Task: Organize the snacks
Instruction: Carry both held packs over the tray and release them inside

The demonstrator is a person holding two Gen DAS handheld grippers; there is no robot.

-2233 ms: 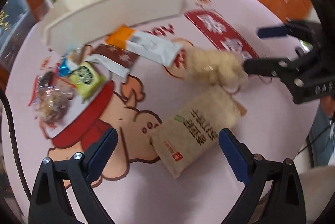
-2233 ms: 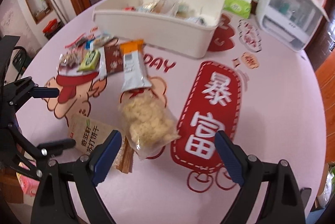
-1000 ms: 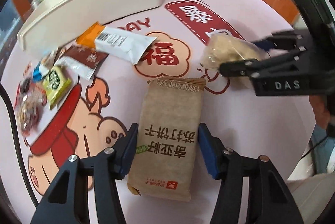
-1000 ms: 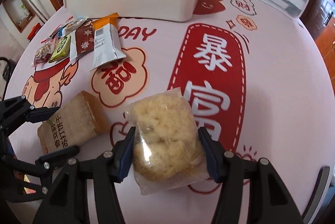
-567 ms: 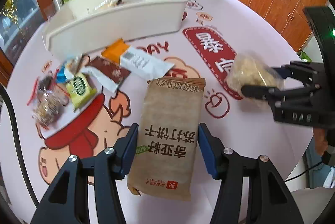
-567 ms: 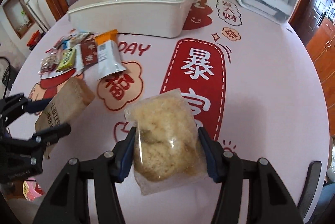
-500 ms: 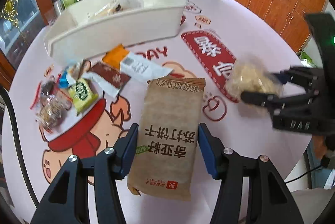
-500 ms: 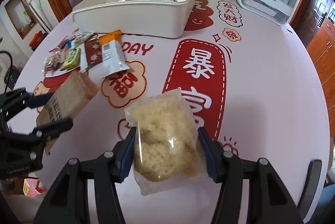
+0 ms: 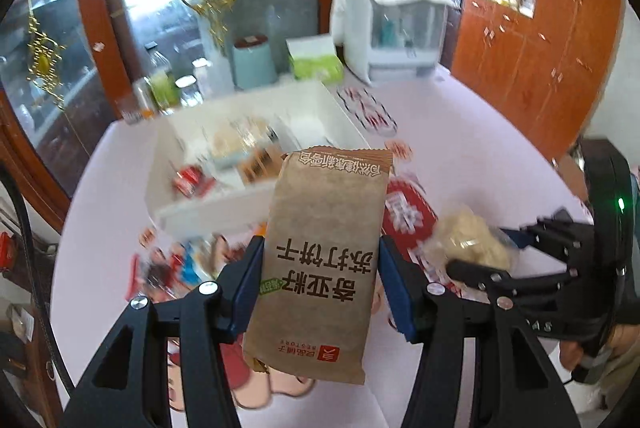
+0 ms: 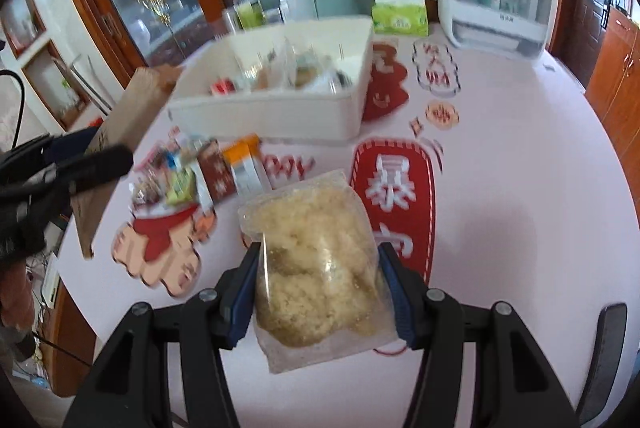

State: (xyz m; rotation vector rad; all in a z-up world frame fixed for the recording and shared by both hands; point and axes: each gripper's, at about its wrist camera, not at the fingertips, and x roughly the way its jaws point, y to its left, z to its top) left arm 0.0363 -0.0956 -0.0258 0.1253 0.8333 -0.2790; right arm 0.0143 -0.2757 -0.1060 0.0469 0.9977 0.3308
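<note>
On the pink printed bench (image 10: 500, 228) a white bin (image 10: 280, 120) serves as landmark: nearer than it and raised off the bench, the left tongs (image 9: 320, 286) clamp a brown cracker packet (image 9: 324, 260), the right tongs (image 10: 320, 288) a clear bag of puffed snack (image 10: 316, 268), with small loose snacks (image 10: 192, 176) just before its front wall.

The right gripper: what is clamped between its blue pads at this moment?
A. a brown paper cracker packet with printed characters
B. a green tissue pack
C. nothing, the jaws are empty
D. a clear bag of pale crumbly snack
D: in the right wrist view the right gripper presses its pads on both sides of the clear bag of pale crumbly snack, held above the table.
</note>
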